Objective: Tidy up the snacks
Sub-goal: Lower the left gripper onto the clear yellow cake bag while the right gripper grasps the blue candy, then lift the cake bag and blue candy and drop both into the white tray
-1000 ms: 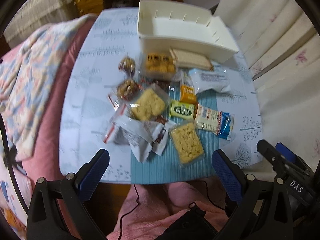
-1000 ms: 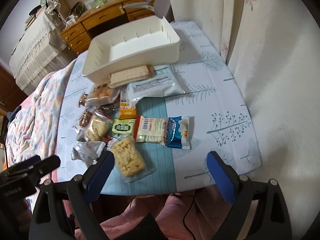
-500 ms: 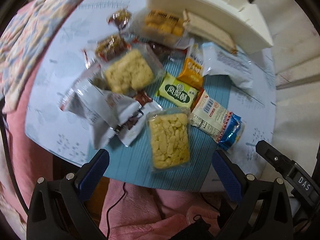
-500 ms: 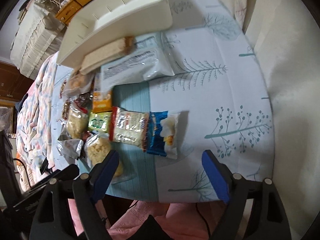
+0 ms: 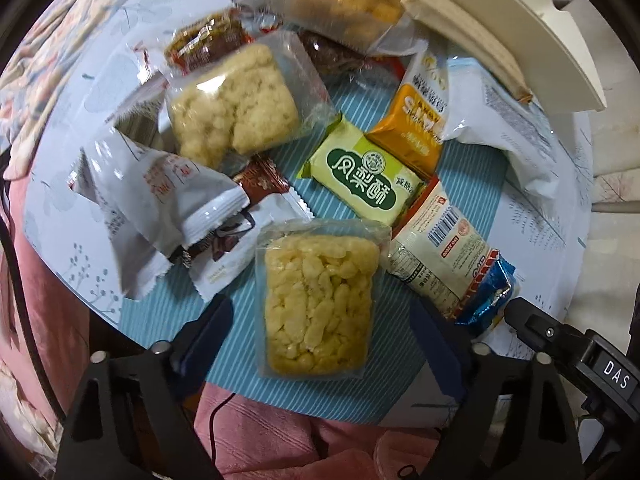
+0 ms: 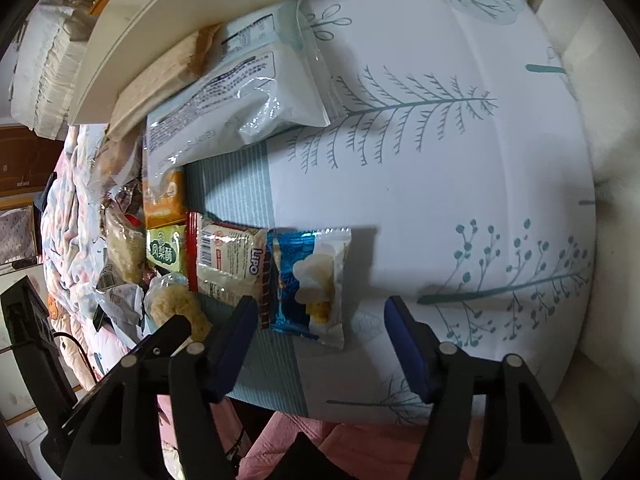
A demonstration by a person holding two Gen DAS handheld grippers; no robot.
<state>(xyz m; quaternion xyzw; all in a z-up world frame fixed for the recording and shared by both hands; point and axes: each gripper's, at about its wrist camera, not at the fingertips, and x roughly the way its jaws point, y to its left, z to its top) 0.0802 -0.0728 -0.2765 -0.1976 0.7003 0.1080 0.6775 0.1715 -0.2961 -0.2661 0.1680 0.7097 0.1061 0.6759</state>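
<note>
A home bedroom: floral quilt (image 6: 68, 216) beside the snack table (image 6: 440, 184).

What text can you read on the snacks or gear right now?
"凤梨酥": green packet
"Lipo": barcode-printed cream packet
"DAS": label on the right gripper's body
Orange packet, white bag, grey wrappers: print too blurred or small to read.

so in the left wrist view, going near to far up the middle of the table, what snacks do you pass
clear-wrapped yellow rice cracker → green pineapple cake packet → orange packet → tan wafer pack leaning on the white bin
</note>
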